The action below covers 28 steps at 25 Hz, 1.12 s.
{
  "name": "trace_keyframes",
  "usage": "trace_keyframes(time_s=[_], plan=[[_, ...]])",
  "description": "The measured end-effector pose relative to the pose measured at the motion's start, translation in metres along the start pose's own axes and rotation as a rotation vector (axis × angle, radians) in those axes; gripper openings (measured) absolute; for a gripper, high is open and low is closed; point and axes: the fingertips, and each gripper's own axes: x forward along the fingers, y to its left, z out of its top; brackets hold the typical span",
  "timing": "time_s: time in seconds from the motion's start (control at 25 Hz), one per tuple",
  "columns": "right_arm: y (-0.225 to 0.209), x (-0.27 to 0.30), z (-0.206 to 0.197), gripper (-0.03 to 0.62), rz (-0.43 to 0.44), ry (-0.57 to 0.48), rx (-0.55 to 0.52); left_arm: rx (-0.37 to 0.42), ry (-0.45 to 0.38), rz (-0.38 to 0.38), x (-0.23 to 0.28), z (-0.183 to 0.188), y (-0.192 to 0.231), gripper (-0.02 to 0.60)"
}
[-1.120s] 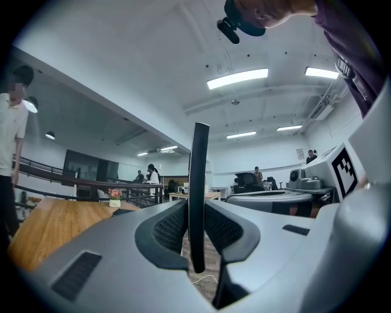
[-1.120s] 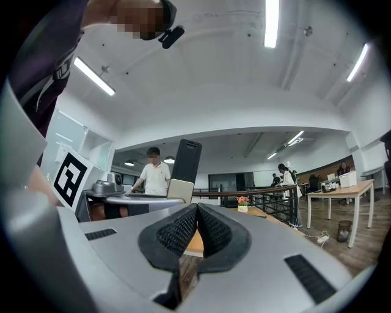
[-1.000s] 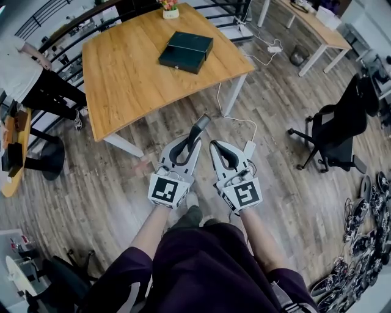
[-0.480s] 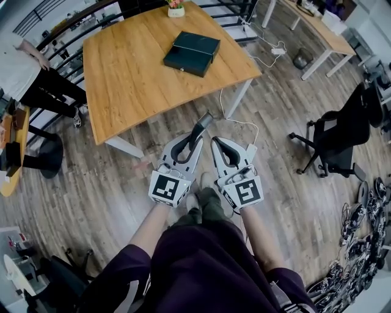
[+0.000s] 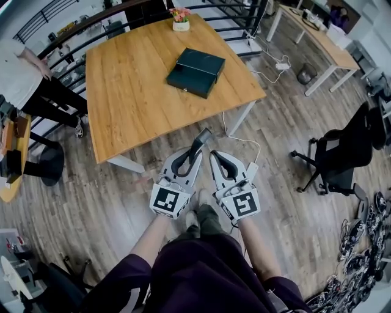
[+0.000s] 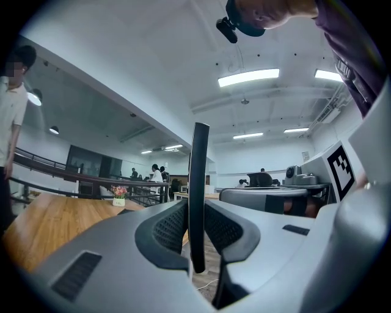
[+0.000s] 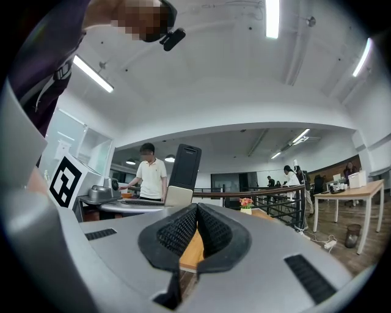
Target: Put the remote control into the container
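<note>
Over the wood-plank floor, just short of the near edge of the wooden desk, the person holds both grippers side by side, pointing level toward the desk. The left gripper has its fingers clenched on the remote control. In the left gripper view the remote stands edge-on between the ribbed pads, a thin dark strip rising well above them. In the head view its free end sticks out past the fingertips toward the desk.

The right gripper carries nothing. Its fingers meet at the tips, and only the desk's edge shows through the gap behind them.

The container, a dark flat box, lies on the far right part of the desk, well apart from the remote. A small flower pot stands at the desk's far edge. A person in a white top stands at the left beside the railing, and a black office chair stands at the right.
</note>
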Motion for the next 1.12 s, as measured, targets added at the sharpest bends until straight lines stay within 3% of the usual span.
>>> trace_keyframes(time_s=[0.68, 1.12], plan=[[-0.105, 0.074, -0.011, 0.018, 0.051, -0.01, 0.031, 0.012, 0.009, 0.047, 0.115, 0.002, 0.047, 0.08], [-0.143, 0.105, -0.01, 0.018, 0.064, -0.02, 0.05, 0.036, 0.02, 0.076, 0.155, 0.013, 0.074, 0.08]])
